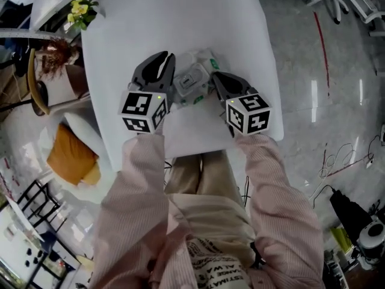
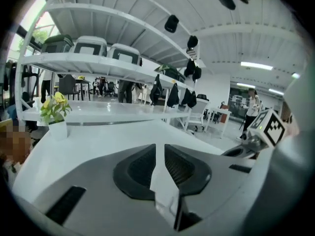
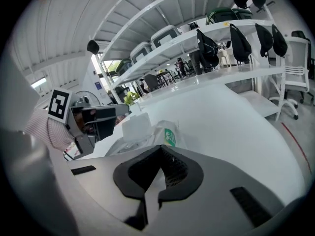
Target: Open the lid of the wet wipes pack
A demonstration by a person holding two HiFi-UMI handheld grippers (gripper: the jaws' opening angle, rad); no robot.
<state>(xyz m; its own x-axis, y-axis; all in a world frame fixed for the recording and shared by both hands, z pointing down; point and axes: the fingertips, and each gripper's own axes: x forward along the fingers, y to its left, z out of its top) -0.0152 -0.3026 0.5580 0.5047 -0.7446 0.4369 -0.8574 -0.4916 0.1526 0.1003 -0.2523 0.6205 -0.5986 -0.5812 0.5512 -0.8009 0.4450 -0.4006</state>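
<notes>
The wet wipes pack [image 1: 203, 64] lies on the white table [image 1: 180, 17] between my two grippers. Its white flip lid [image 3: 135, 127] stands raised above the pack [image 3: 170, 137], which carries a green label. My left gripper [image 1: 166, 59] is at the pack's left end, open by a narrow gap with nothing between the jaws [image 2: 160, 149]. The pack is hidden in the left gripper view. My right gripper [image 1: 215, 78] is at the pack's right end. Its jaws [image 3: 160, 150] meet at the tips, shut on the pack's edge.
A small pot of yellow flowers [image 1: 81, 11] stands at the table's far left corner [image 2: 56, 114]. An orange cushion [image 1: 69, 155] lies left of the table. Cables and equipment [image 1: 355, 215] lie on the floor at the right. Shelves rise behind the table [image 2: 98, 58].
</notes>
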